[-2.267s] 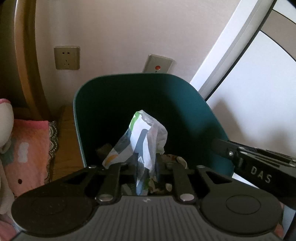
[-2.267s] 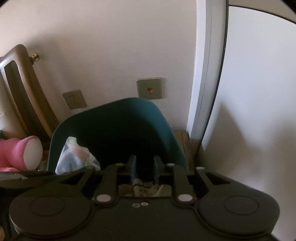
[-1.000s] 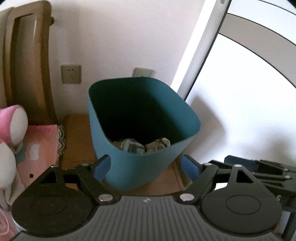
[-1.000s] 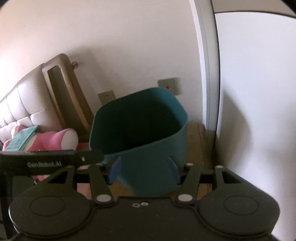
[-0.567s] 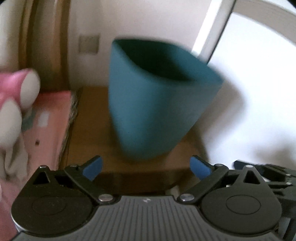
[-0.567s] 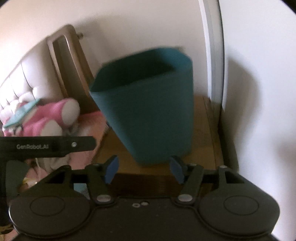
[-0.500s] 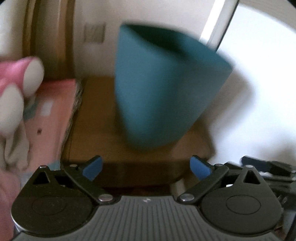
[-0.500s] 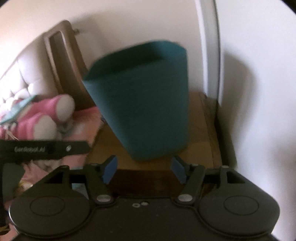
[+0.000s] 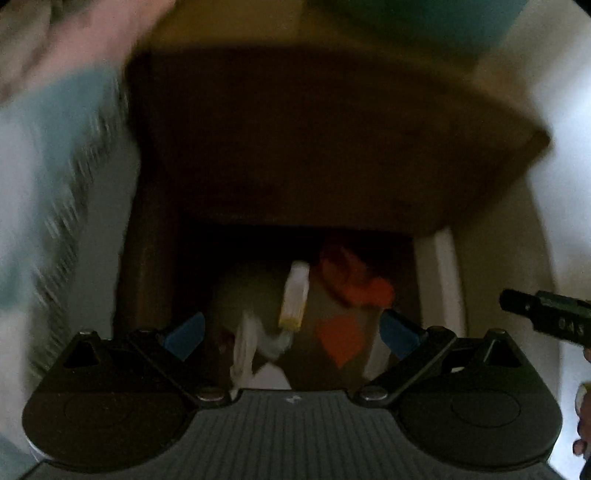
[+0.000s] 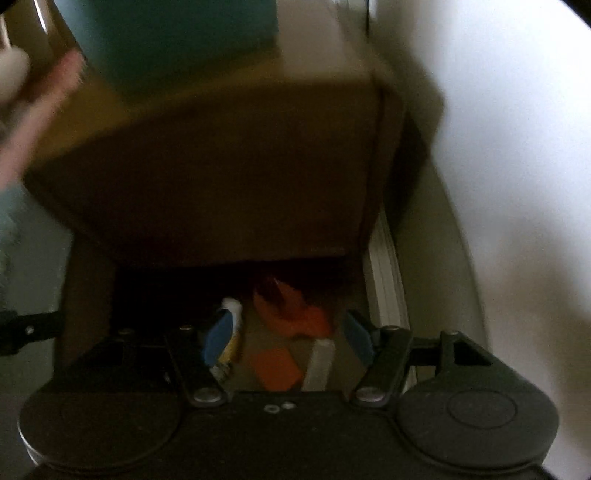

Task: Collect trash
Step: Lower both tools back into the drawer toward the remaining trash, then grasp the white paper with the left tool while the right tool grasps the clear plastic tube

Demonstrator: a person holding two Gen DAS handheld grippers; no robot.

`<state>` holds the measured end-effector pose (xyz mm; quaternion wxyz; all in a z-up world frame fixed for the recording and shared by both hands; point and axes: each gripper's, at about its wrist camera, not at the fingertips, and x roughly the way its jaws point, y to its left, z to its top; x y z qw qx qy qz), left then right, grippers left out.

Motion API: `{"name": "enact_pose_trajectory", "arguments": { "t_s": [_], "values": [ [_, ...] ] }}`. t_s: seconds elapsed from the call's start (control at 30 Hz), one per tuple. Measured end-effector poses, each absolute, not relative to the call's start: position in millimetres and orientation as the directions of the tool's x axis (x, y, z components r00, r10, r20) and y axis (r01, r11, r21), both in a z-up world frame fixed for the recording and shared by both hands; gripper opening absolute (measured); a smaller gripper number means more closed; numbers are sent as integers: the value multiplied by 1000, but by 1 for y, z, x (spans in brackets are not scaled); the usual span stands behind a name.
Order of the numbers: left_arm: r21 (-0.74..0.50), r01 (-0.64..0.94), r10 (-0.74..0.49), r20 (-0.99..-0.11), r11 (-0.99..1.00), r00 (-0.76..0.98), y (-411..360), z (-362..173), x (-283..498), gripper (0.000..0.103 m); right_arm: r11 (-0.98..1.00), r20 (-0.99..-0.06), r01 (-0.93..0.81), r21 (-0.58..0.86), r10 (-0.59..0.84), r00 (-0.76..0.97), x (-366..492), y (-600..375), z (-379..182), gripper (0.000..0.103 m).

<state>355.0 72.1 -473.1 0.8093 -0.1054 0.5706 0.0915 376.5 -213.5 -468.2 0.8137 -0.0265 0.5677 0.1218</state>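
Both views are blurred by motion. The teal trash bin [image 9: 424, 18] stands on a brown wooden nightstand [image 9: 314, 140], at the top edge of the left wrist view and at the top left of the right wrist view [image 10: 173, 40]. On the floor below the nightstand lie red-orange wrappers [image 9: 354, 288] and a white and yellow wrapper [image 9: 293, 299]; both show in the right wrist view too, the red-orange wrappers [image 10: 291, 306] right of the white one [image 10: 232, 306]. My left gripper [image 9: 291, 332] is open and empty above them. My right gripper [image 10: 286, 336] is open and empty.
The nightstand's dark front [image 10: 221, 177] overhangs the floor gap. A white wall [image 10: 498, 147] and baseboard [image 10: 384, 280] close the right side. Pink and teal bedding [image 9: 55, 129] lies left. The right gripper's body [image 9: 546, 321] shows at the right of the left wrist view.
Both grippers have swung down from the bin to the floor under the nightstand. The bin has slid to the top of both views. The left gripper let its wrapper fall into the bin earlier.
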Motion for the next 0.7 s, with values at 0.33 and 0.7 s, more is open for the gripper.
{"name": "enact_pose_trajectory", "arguments": {
  "t_s": [0.33,0.7],
  "values": [
    [-21,-306,10,-995,952,99,62,-655,307,101,973,-980,-220,68,106,169,370,-214,-639,66],
    [-16,-318,-38,-997,948,-63,51,-808,294,99,969,-997,-246,23,39,61,372,-213,-769,63]
  ]
}}
